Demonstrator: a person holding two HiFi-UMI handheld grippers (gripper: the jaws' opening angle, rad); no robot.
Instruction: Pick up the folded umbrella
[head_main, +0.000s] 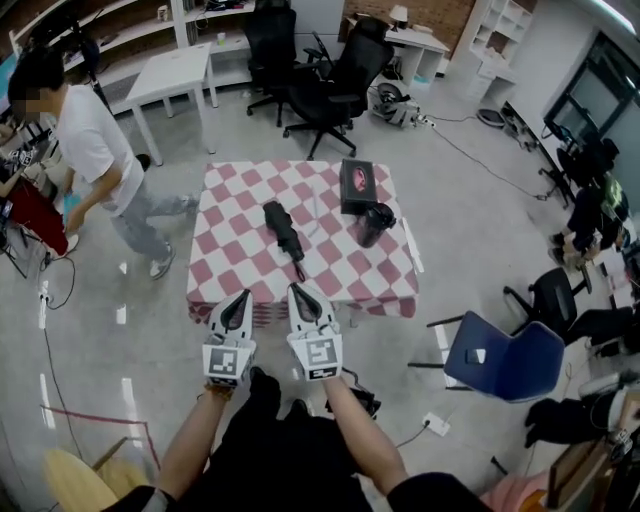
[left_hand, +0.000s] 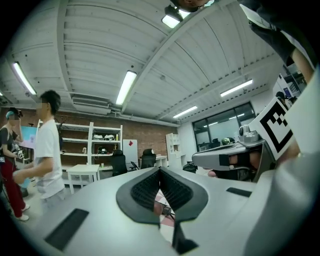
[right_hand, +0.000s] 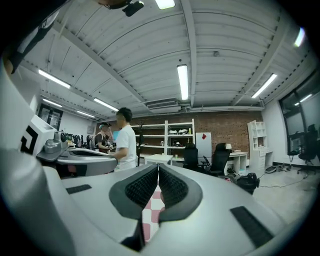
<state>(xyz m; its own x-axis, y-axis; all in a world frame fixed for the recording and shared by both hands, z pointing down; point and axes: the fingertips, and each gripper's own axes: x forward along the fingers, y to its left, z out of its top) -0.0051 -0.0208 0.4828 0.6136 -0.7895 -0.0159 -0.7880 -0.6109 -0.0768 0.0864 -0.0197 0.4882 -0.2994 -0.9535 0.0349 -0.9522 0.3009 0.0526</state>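
Only the head view shows the folded umbrella (head_main: 284, 232) whole; left hand-held gripper (head_main: 242, 298) and right hand-held gripper (head_main: 299, 292) closed, empty.

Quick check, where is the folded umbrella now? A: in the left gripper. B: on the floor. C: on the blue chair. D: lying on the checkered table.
D: the umbrella lies on the checkered table, beyond the left gripper and right gripper, both shut and empty.
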